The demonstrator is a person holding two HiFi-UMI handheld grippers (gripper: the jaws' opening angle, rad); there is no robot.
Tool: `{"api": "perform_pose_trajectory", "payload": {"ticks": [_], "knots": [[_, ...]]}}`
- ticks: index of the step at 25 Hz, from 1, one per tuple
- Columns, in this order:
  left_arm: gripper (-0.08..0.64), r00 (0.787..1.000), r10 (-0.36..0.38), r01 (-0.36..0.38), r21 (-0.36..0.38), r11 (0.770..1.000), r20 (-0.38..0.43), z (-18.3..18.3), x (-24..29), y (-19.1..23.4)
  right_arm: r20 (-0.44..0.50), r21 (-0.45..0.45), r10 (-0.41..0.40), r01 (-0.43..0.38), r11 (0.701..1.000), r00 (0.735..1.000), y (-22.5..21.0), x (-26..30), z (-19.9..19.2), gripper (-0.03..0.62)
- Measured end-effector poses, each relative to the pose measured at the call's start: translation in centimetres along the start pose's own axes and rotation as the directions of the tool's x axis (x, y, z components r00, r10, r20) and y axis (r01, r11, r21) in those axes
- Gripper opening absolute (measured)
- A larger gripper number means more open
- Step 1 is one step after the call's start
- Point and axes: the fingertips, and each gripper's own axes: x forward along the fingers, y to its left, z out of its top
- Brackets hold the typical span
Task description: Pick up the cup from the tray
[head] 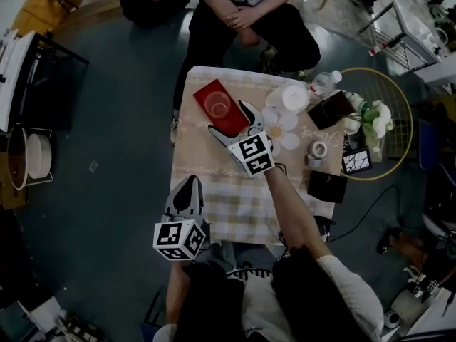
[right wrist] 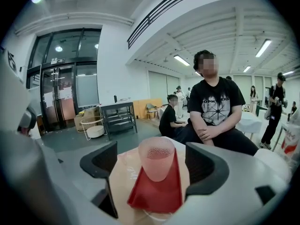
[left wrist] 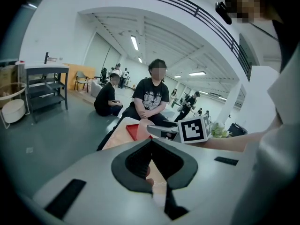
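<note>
Cup (right wrist: 158,158), translucent pink, stands upright on the red tray (right wrist: 157,198) at the far left corner of the checked table (head: 235,205). Right gripper (head: 233,120) is spread wide, one jaw on either side of the cup and pads clear of it, evidently lined up to close. Left gripper (head: 189,184), jaws pressed together and empty, sits at the near edge, out of the way.

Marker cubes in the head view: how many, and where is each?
2. One marker cube sits on the left tongs at the table's near edge; the other is on the right tongs, mid-table beside the red tray. None seems hidden.
</note>
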Motion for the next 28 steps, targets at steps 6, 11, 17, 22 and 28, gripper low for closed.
{"api": "perform_pose_trajectory", "payload": {"ticks": [6, 11, 17, 22, 28], "knots": [[0.008, 0.999, 0.046, -0.046, -0.022, 0.999, 0.007, -0.2, 0.3, 1.5, -0.019, -0.029, 0.016, -0.017, 0.999, 1.0, -0.7, 3.2, -1.0, 0.434], [0.008, 0.997, 0.077, -0.078, -0.043, 0.996, -0.019, -1.4, 0.6, 2.1, -0.04, -0.056, 0.033, -0.036, 0.998, 0.999, -1.1, 5.1, -1.5, 0.434], [0.008, 0.994, 0.102, -0.103, -0.048, 0.994, -0.033, -2.3, 0.4, 2.4, -0.087, -0.128, 0.05, -0.061, 0.99, 0.995, -1.3, 6.8, -0.9, 0.434], [0.008, 0.991, 0.13, -0.132, -0.044, 0.99, -0.038, -2.5, -0.1, 3.1, -0.115, -0.138, 0.069, -0.085, 0.987, 0.991, -1.0, 7.9, -1.3, 0.434], [0.008, 0.988, 0.15, -0.151, -0.059, 0.987, -0.034, -2.4, -0.3, 3.8, -0.164, -0.16, 0.057, -0.083, 0.984, 0.985, -1.1, 8.1, -2.3, 0.408]]}}
